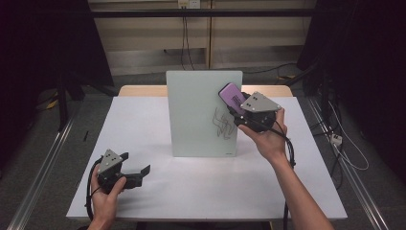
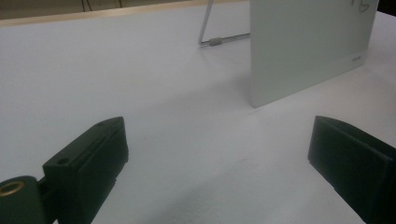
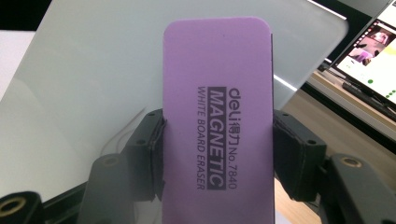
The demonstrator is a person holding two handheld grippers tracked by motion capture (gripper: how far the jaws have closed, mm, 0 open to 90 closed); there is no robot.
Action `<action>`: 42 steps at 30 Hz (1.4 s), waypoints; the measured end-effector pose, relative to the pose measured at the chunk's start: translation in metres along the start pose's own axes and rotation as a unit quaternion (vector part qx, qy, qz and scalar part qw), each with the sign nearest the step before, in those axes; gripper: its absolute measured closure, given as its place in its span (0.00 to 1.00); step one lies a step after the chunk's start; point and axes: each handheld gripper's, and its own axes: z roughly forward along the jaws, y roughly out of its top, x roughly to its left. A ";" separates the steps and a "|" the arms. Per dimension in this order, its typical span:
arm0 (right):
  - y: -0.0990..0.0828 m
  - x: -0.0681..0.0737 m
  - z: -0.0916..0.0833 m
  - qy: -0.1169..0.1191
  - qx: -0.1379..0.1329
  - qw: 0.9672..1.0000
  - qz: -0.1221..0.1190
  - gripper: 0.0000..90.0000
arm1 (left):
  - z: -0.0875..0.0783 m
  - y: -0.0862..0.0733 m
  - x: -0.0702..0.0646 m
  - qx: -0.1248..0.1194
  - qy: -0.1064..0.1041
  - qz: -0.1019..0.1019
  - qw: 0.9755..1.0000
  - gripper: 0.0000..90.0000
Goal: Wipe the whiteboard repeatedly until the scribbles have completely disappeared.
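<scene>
From above, a small whiteboard (image 1: 203, 112) stands upright near the far middle of the white bench (image 1: 158, 191), with a black scribble (image 1: 222, 123) on its lower right part. The right hand-held gripper (image 1: 238, 106) is raised at the board's upper right edge, its jaws clamped on the two long sides of a purple eraser (image 1: 232, 97), which sits against or just in front of the board above the scribble; whether it touches the surface I cannot tell. The person's right hand (image 1: 268, 136) grips the tool from below, and a grey three-cornered plate (image 1: 259, 102) tops it. The left hand-held gripper (image 1: 136, 168) rests low on the near left of the bench, well apart from the board, jaws spread wide with nothing between them.

In the left gripper view, the two black jaws stand far apart over bare bench (image 2: 140, 84). Beyond them is the whiteboard's (image 2: 303, 51) lower corner, with a tiny grey logo too small to read, and a thin metal stand leg (image 2: 219, 39) behind it.

In the right gripper view, the eraser (image 3: 217, 116) is held between the padded fingers (image 3: 292, 154). Its printing reads "deli", then Chinese characters, "No. 7840", "MAGNETIC" in a dark bar, and "WHITE BOARD ERASER". The whiteboard (image 3: 93, 70) lies behind it, and a lit screen (image 3: 371, 60) shows at the far right.
</scene>
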 end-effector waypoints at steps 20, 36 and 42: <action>-0.036 0.058 0.015 0.072 0.031 0.997 -0.013 0.47 | 0.001 0.000 -0.001 0.004 -0.001 0.004 1.000 0.05; -0.014 0.018 0.004 0.025 0.002 1.000 0.015 0.47 | 0.001 0.000 0.000 -0.001 0.000 -0.001 1.000 0.05; -0.014 0.021 0.006 0.025 0.004 1.000 0.006 0.47 | 0.002 0.000 -0.001 0.003 -0.001 0.002 1.000 0.05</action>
